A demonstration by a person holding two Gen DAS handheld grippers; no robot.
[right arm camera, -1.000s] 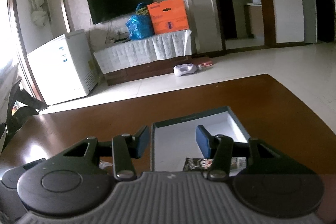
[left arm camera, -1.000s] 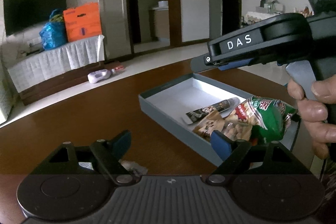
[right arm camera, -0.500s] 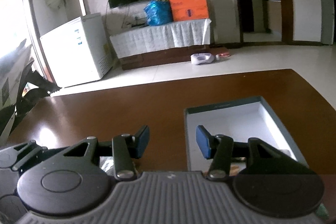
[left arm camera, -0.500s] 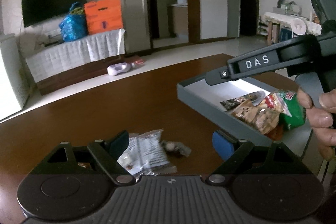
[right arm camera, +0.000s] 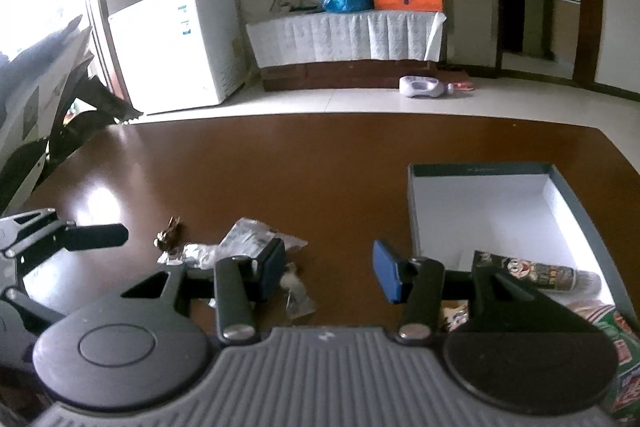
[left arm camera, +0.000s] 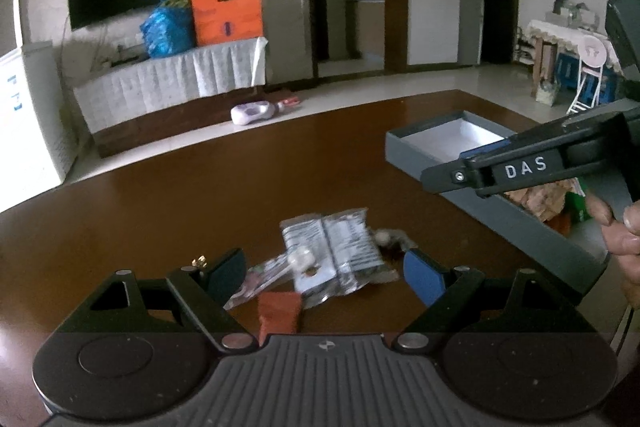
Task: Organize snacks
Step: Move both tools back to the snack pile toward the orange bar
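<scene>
Left wrist: snack packets [left arm camera: 332, 251] lie between the open left tool [left arm camera: 326, 273].

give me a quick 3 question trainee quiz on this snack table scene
1. True or false: the grey box is completely empty.
2. Which is between the left tool pads: A) silver packet B) green bag C) keys?
3. What does the right tool hold?

Key: 1 false, snacks lie at its near end. 2 A, on the table, not gripped. 3 nothing, it is open over bare table.
</scene>
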